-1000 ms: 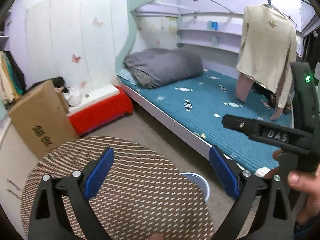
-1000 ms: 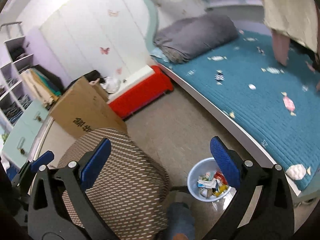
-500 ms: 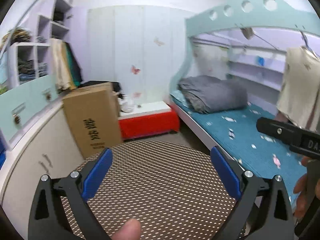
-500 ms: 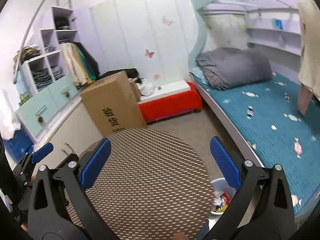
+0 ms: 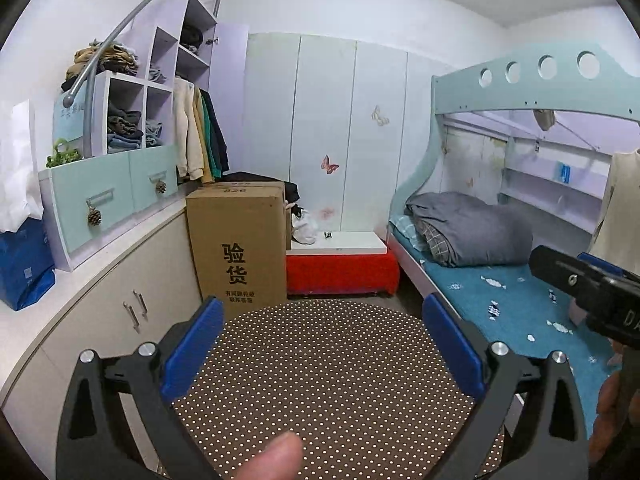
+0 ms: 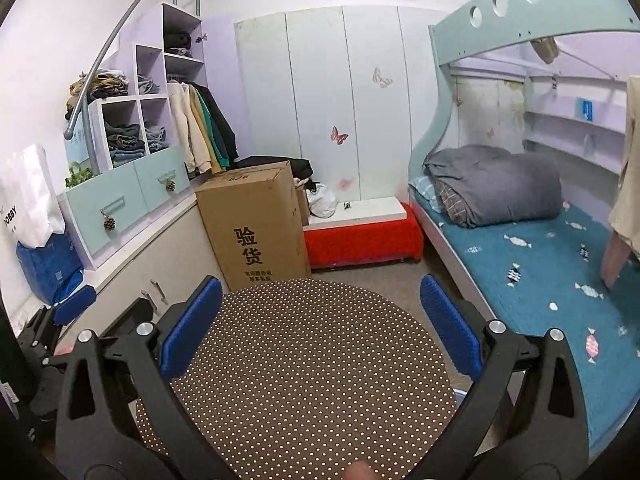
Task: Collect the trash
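Note:
Several small candy wrappers lie scattered on the teal bed mattress, for example a pink one near the bed's front edge and a dark one farther in; some show in the left wrist view. My left gripper is open and empty above a round dotted stool seat. My right gripper is open and empty above the same seat. The trash bin is hidden behind the seat, apart from a sliver of blue rim.
A tall cardboard box stands against the cabinets on the left. A red bench sits by the back wall. A folded grey duvet lies at the bed's head. A beige garment hangs over the bed on the right.
Both grippers have tilted up from looking down at the floor and bin to looking level across the room. The bin with trash has dropped out of sight behind the stool seat.

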A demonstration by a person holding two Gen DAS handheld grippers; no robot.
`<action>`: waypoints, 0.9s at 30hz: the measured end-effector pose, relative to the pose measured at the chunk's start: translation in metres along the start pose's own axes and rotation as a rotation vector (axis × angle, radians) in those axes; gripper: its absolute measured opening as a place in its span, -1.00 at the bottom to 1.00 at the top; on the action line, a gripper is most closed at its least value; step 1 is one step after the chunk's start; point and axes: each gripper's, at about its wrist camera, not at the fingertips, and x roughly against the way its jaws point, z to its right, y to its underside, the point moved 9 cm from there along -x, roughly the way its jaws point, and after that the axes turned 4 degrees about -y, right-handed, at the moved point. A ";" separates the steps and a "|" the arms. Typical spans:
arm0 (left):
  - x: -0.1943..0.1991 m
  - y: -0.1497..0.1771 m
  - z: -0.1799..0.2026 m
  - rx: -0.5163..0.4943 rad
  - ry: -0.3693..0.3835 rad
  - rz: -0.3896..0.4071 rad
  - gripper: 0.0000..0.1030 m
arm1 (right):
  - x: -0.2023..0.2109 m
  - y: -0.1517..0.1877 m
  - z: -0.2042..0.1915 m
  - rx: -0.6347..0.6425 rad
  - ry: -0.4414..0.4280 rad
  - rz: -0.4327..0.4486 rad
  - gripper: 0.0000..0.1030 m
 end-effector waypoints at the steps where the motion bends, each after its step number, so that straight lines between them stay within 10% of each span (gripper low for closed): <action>1: 0.003 -0.001 0.000 0.003 0.001 0.005 0.90 | 0.002 0.000 0.000 0.002 0.007 0.004 0.88; 27: 0.029 -0.009 0.044 -0.025 0.078 0.041 0.90 | 0.042 -0.010 0.031 -0.008 0.087 0.081 0.88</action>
